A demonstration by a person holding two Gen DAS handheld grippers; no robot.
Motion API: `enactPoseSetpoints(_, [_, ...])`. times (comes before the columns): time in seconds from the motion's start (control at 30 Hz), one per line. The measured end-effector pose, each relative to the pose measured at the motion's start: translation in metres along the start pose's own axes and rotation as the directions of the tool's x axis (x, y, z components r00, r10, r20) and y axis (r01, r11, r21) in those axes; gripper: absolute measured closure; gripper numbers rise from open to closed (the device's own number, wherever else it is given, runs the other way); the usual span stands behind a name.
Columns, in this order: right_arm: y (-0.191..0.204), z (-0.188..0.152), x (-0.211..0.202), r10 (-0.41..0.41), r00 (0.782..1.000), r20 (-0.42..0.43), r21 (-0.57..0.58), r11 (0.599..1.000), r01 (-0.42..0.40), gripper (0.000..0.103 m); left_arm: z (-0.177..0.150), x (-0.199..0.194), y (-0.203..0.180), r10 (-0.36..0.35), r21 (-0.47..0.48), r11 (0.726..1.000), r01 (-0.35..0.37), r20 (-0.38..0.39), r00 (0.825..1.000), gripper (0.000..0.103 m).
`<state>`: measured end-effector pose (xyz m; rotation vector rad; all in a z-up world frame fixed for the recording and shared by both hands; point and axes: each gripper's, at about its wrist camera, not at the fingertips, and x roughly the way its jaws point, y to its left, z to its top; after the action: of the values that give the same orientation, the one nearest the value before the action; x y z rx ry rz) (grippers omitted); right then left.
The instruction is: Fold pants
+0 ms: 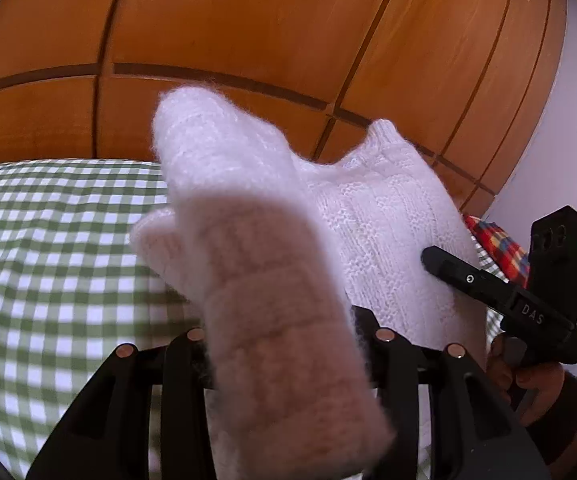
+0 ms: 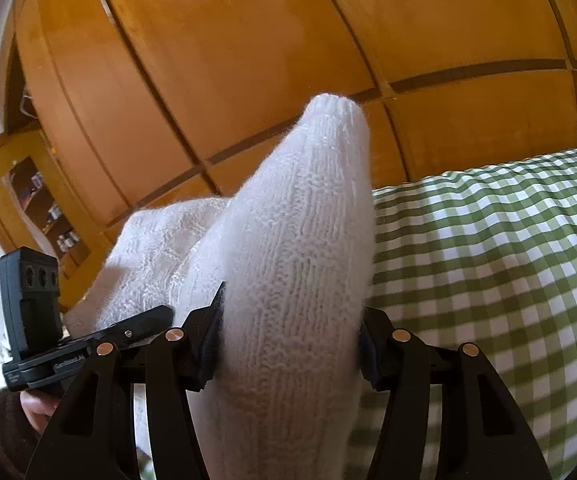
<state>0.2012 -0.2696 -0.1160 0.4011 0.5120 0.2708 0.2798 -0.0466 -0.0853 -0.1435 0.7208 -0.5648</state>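
Both grippers hold the white knitted pants (image 2: 288, 264) up above a bed covered in a green-and-white checked sheet (image 2: 488, 264), with an orange wooden wardrobe (image 2: 248, 60) filling the background. In the right wrist view, the right gripper (image 2: 288, 344) has its fingers (image 2: 208, 344) pressed in against a thick fold of the knit from both sides, pinching it; the fabric rises between them into a rounded peak, and more of the pants spreads away to the left, toward the other gripper. In the left wrist view, the left gripper (image 1: 284, 344) has a blurred, fuzzy bunch of the same pants (image 1: 388, 232) standing up right in front of the camera. The knit covers the inner faces of its fingers, so how tightly they close cannot be read directly, though the fabric sits between them and stands up from that spot. Past this bunch the pants stretch to the right, where one black finger of the right gripper (image 1: 452, 270) lies against the knit, with the person's hand (image 1: 536, 376) gripping the handle below it. A patch of red, yellow and blue checked cloth (image 1: 496, 244) shows just behind that gripper. At the left edge of the right wrist view, an open shelf (image 2: 44, 208) with small items stands beside the wardrobe.
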Motion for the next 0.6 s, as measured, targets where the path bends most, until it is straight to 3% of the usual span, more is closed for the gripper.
enactPoseSetpoints(0.17, [-0.027,0.003,0.036,-0.094,0.994,-0.053,0.017,0.995,0.095,0.048,0.005,0.044,0.018,0.030,-0.032,0.999,-0.032,-0.047,0.998,0.060])
enactPoseSetpoints(0.27, [-0.039,-0.004,0.047,-0.124,0.990,-0.074,0.048,0.991,0.128,0.045,0.000,0.060,0.042,-0.002,-0.134,0.991,-0.005,-0.053,0.999,0.050])
enactPoseSetpoints(0.3, [-0.043,-0.007,0.048,-0.127,0.990,-0.069,0.062,0.989,0.131,0.037,-0.004,0.063,0.050,-0.022,-0.170,0.985,0.013,-0.050,0.999,0.046])
enactPoseSetpoints(0.33, [-0.047,-0.009,0.049,-0.134,0.989,-0.066,0.077,0.987,0.138,0.031,-0.008,0.063,0.053,-0.032,-0.183,0.983,0.023,-0.048,0.998,0.043])
enactPoseSetpoints(0.47, [-0.052,-0.011,0.050,-0.124,0.990,-0.065,0.103,0.986,0.130,0.030,-0.016,0.064,0.064,-0.050,-0.218,0.975,0.039,-0.046,0.998,0.030])
enactPoseSetpoints(0.6, [-0.045,-0.013,0.048,-0.166,0.985,-0.053,0.079,0.982,0.170,0.025,-0.021,0.057,0.055,0.007,-0.199,0.980,-0.015,-0.041,0.999,0.018])
